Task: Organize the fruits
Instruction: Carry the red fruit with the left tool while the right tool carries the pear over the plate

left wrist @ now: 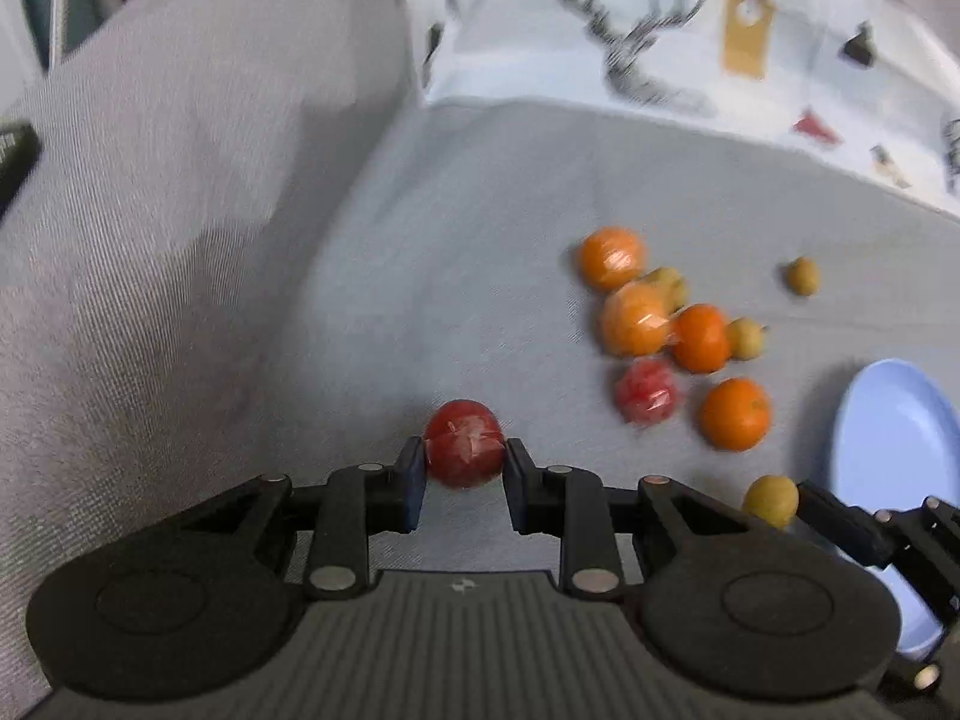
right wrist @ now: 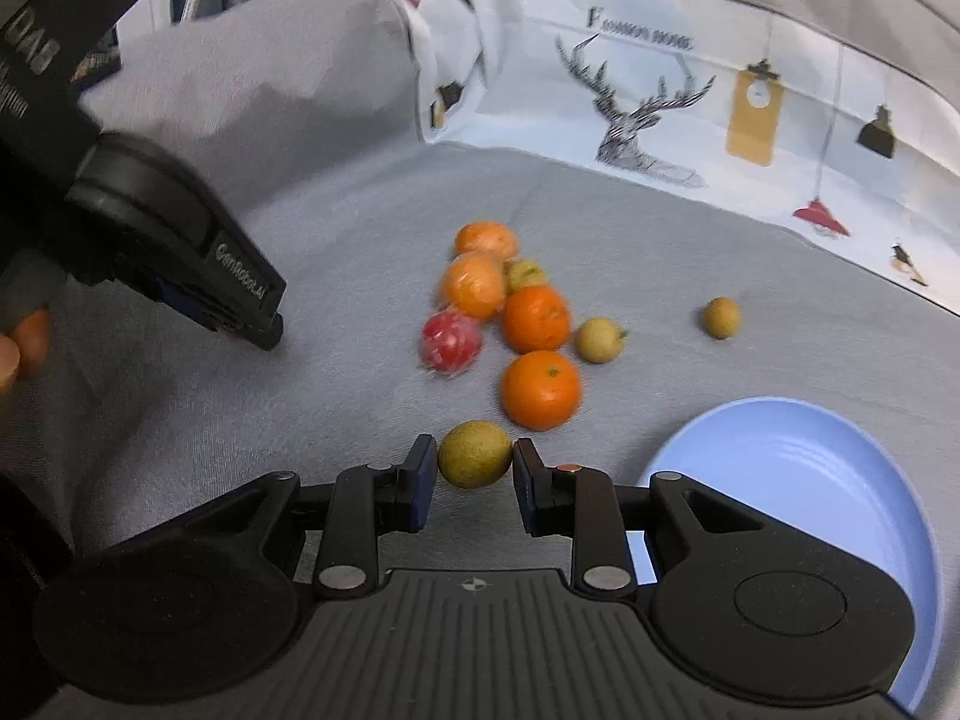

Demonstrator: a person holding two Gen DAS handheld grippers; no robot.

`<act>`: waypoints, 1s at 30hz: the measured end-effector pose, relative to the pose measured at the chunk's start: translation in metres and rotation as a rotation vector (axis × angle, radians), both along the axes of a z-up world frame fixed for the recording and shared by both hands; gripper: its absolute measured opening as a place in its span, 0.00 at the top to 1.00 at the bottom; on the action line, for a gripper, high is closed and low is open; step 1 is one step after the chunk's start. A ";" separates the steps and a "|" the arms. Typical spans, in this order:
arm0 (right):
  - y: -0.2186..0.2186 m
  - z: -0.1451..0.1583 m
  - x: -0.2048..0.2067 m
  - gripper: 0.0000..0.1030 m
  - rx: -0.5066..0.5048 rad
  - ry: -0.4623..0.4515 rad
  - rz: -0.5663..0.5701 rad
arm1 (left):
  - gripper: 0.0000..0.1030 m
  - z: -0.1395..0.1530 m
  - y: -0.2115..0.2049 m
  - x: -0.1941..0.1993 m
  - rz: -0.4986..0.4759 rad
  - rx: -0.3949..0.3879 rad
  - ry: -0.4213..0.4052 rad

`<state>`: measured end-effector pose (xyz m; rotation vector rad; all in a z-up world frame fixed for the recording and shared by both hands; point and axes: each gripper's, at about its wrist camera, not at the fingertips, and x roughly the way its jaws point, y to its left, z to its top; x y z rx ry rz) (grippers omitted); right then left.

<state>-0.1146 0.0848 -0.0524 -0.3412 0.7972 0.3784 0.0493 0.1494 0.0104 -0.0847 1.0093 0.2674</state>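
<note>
My left gripper (left wrist: 463, 459) is shut on a red plastic-wrapped fruit (left wrist: 463, 450), held between both pads above the grey sofa seat. My right gripper (right wrist: 474, 461) is shut on a small yellow-green fruit (right wrist: 474, 455), which also shows in the left wrist view (left wrist: 771, 499). A pile of oranges (right wrist: 535, 319), another red wrapped fruit (right wrist: 450, 341) and small yellow-green fruits (right wrist: 600, 339) lies on the seat ahead. A light blue plate (right wrist: 828, 480) sits at the right, also seen in the left wrist view (left wrist: 888, 438). The left gripper's body appears at the left of the right wrist view (right wrist: 240, 294).
The grey sofa armrest (left wrist: 180, 180) rises at the left. A white printed cushion with a deer picture (right wrist: 660, 102) stands behind the fruit. One small yellow-green fruit (right wrist: 721, 318) lies apart to the right of the pile.
</note>
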 end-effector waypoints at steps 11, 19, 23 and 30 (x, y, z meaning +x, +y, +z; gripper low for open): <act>-0.066 0.099 -0.019 0.72 0.071 -0.210 -0.091 | 0.71 0.041 -0.057 -0.021 -0.173 0.038 -0.185; -0.115 0.090 -0.004 0.72 0.089 -0.247 -0.307 | 0.71 0.023 -0.109 -0.005 -0.279 -0.087 -0.241; -0.123 0.090 -0.005 0.72 0.079 -0.273 -0.341 | 0.71 0.019 -0.129 -0.010 -0.371 -0.125 -0.269; -0.135 0.087 0.001 0.72 0.063 -0.242 -0.379 | 0.71 0.014 -0.153 -0.011 -0.489 -0.063 -0.313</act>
